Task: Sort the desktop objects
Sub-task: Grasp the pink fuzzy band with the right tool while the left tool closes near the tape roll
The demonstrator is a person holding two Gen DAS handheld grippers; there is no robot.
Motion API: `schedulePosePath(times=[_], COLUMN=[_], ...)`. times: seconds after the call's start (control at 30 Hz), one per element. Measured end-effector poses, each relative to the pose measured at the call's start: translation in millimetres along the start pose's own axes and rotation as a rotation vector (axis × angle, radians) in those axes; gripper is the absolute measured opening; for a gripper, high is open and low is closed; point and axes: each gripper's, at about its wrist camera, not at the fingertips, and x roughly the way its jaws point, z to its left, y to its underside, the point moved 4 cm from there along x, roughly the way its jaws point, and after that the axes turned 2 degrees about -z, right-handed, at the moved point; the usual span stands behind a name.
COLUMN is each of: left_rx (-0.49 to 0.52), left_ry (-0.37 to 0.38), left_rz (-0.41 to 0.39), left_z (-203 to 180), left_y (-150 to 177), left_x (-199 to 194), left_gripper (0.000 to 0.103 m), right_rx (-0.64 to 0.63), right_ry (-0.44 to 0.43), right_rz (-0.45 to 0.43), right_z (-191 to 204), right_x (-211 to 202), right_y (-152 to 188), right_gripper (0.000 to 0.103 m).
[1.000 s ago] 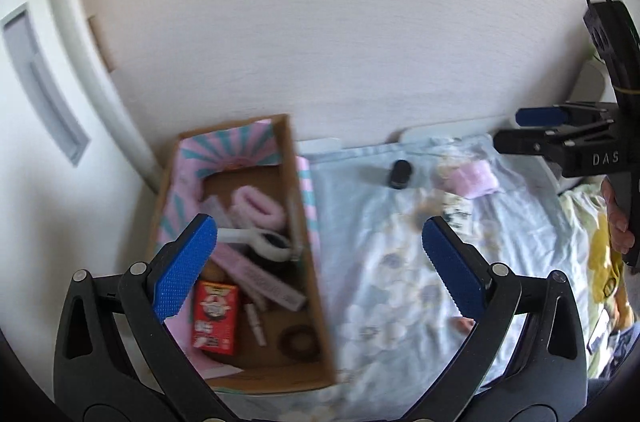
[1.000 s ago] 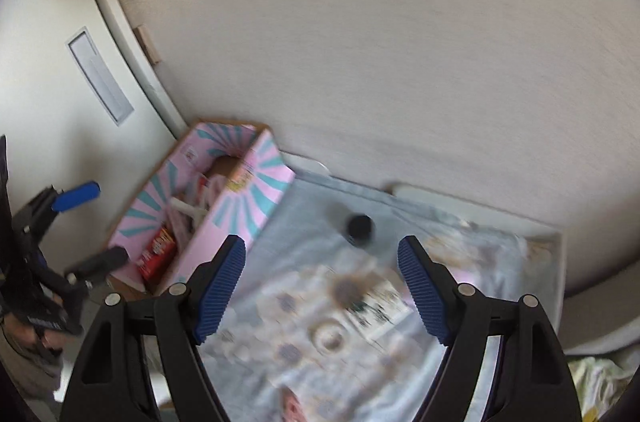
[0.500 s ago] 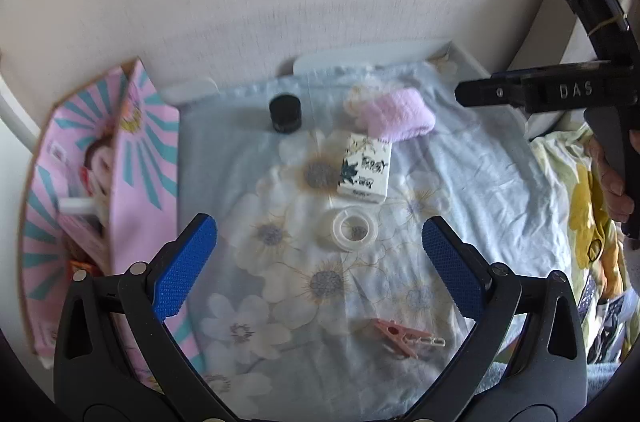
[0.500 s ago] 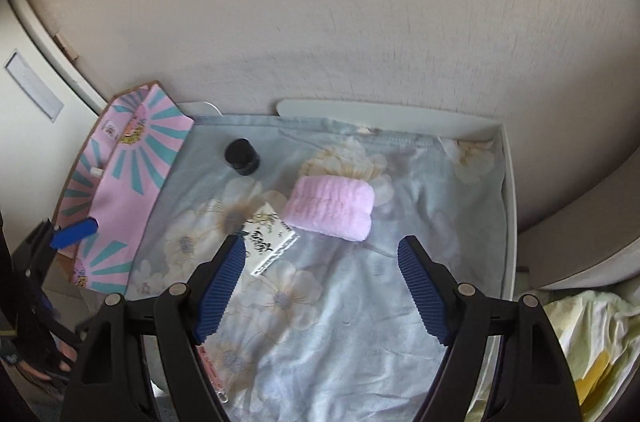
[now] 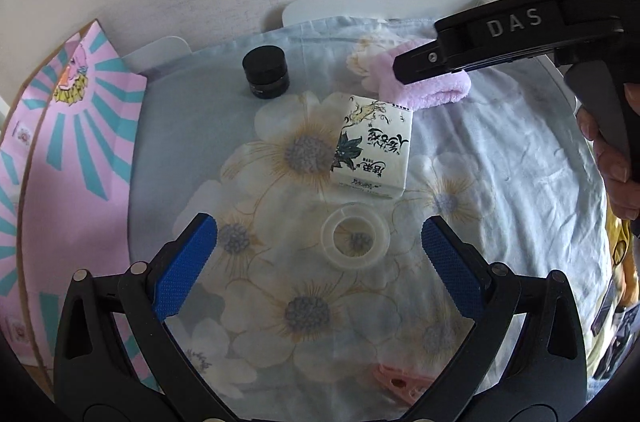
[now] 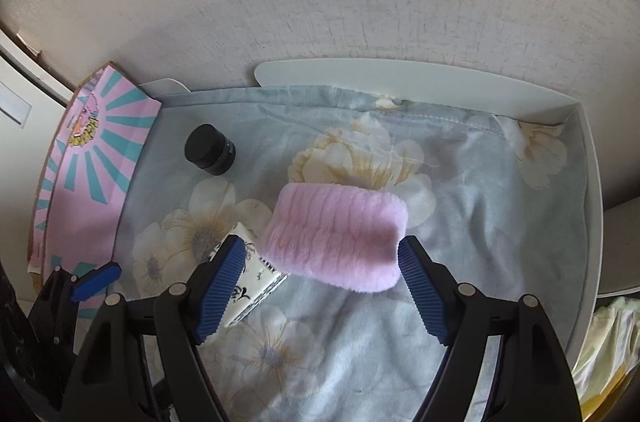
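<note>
While both grippers gape empty, the pink band (image 6: 338,236) lies between the right gripper's (image 6: 322,288) fingers.

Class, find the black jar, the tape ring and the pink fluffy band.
black jar (image 5: 265,59), left wrist view, on its lid.
tape ring (image 5: 332,249), left wrist view, on its rim.
pink fluffy band (image 6: 336,234), right wrist view, on its middle.

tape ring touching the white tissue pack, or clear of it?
Apart. The left wrist view looks down on both: a strip of flowered cloth shows between the clear tape ring and the near edge of the white tissue pack.
</note>
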Motion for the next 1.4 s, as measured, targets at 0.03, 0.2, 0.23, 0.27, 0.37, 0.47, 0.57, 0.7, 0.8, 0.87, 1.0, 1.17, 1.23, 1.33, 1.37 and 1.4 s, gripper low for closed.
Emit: schedulePosePath(times=[0.03, 0.2, 0.23, 0.27, 0.37, 0.47, 0.57, 0.7, 0.8, 0.87, 1.0, 1.17, 1.23, 1.33, 1.37, 1.4], left_rx=[0.000, 0.019, 0.020, 0.021, 0.019, 0.025, 0.057, 0.098, 0.099, 0.091, 0.084, 0.077, 0.068, 0.032, 0.024, 0.016], left_ry=[0.003, -0.005, -0.005, -0.005, -0.006, -0.013, 0.002, 0.014, 0.017, 0.021, 0.027, 0.002, -0.009, 0.003, 0.004, 0.005], left_rz=[0.001, 0.011, 0.011, 0.013, 0.025, 0.019, 0.012, 0.018, 0.018, 0.014, -0.009, -0.028, -0.030, -0.056, -0.066, -0.077], left_z=[-0.5, -4.8, -5.4, -5.9, -7.0, -8.4, -14.8, -25.4, -26.8, -25.4, -22.8, -16.4, -11.9, -1.2, 1.9, 5.6], left_y=[-0.3, 1.4, 2.1, 2.8, 5.3, 7.2, 7.5, 6.5, 7.1, 6.0, 0.6, -8.9, -16.3, -28.8, -32.0, -35.6], left_x=[1.6, 7.1, 7.7, 8.4, 11.9, 11.4, 7.8, 5.2, 2.9, -0.8, -12.7, -30.5, -38.9, -56.7, -63.1, -69.2], left_gripper=[0.096, 0.084, 0.082, 0.080, 0.067, 0.063, 0.045, 0.007, 0.005, 0.004, 0.004, 0.004, 0.004, 0.004, 0.004, 0.004], right_rx=[0.003, 0.005, 0.008, 0.009, 0.008, -0.004, -0.037, -0.061, -0.050, -0.048, -0.035, -0.005, 0.006, 0.016, 0.016, 0.012], right_ry=[-0.003, 0.001, -0.001, -0.002, 0.005, 0.013, 0.027, 0.042, 0.032, 0.024, 0.018, 0.012, 0.018, 0.029, 0.029, 0.034], right_rz=[0.005, 0.013, 0.013, 0.015, 0.026, 0.034, 0.029, 0.004, -0.016, -0.023, -0.050, -0.092, -0.109, -0.135, -0.139, -0.144], right_z=[-0.4, -4.9, -6.3, -7.5, -11.1, -11.7, -9.6, -9.8, -13.3, -16.0, -19.1, -19.6, -20.5, -17.7, -15.3, -13.8], right_x=[2.4, 6.1, 6.1, 6.4, 8.9, 11.1, 10.2, 0.3, -9.7, -13.3, -25.6, -46.1, -56.8, -72.8, -76.1, -82.0], right_y=[-0.2, -0.1, -0.2, -0.4, 0.3, 1.8, 4.6, 6.0, 5.6, 3.8, 4.9, 3.8, 4.8, 7.8, 8.1, 9.1], right_gripper=[0.075, 0.075, 0.075, 0.075, 0.075, 0.075, 0.059, 0.032, 0.022, 0.022, 0.022, 0.022, 0.022, 0.022, 0.022, 0.022])
